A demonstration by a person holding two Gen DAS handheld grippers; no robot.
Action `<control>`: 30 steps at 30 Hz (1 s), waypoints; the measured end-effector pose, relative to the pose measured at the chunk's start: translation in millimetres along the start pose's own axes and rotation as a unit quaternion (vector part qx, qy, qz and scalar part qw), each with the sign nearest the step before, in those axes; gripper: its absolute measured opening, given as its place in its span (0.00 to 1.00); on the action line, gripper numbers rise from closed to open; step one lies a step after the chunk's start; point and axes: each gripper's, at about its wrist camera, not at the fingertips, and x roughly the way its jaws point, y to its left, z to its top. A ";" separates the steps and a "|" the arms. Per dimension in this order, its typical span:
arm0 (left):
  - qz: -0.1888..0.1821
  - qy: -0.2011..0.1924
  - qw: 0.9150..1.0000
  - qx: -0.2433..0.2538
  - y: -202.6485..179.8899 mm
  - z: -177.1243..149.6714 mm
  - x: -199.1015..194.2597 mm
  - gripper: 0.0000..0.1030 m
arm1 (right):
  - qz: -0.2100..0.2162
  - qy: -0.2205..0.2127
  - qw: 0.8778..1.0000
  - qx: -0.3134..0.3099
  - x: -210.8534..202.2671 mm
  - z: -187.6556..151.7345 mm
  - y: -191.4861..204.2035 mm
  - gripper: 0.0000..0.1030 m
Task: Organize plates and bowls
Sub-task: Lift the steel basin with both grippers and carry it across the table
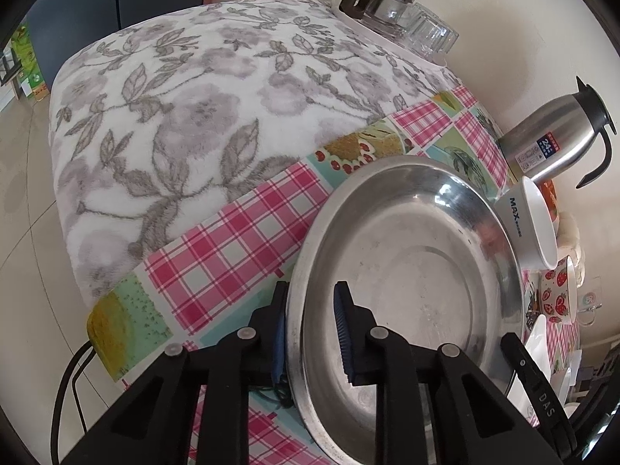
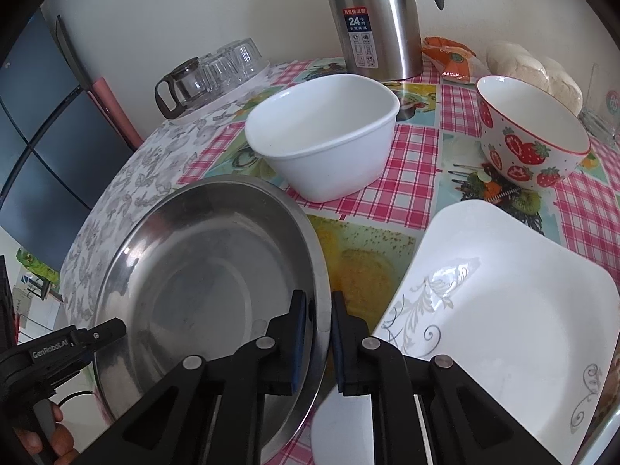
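steel plate (image 2: pixel 209 271) sat tilted on table (image 2: pixel 407 193), held by 2 grippers. left gripper (image 1: pixel 312 333) and right gripper (image 2: pixel 317 333) each straddled opposite rim, pads looked clamped. risk: thin slick rim could slip, plate might drop onto white plate (image 2: pixel 503 310) or knock white bowl (image 2: pixel 325 143).

Steel plate (image 2: pixel 201 271) shiny metal, scuffed; white bowl (image 2: pixel 329 143) glossy ceramic; blanket (image 1: pixel 174 116) fuzzy cloth.
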 end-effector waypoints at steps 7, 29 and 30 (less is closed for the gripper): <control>-0.012 0.001 1.000 -0.017 13.7 -4.7 -6.3 0.19 | 0.009 0.000 1.000 0.003 -13.9 -6.7 2.2 0.13; -0.052 -0.001 0.998 -0.024 18.5 -21.9 -35.1 0.19 | 0.029 -0.029 0.999 0.011 -68.5 -25.0 4.6 0.13; -0.052 -0.004 0.998 -0.020 16.3 -22.2 -36.6 0.19 | 0.029 -0.030 0.999 0.012 -70.8 -25.9 3.9 0.13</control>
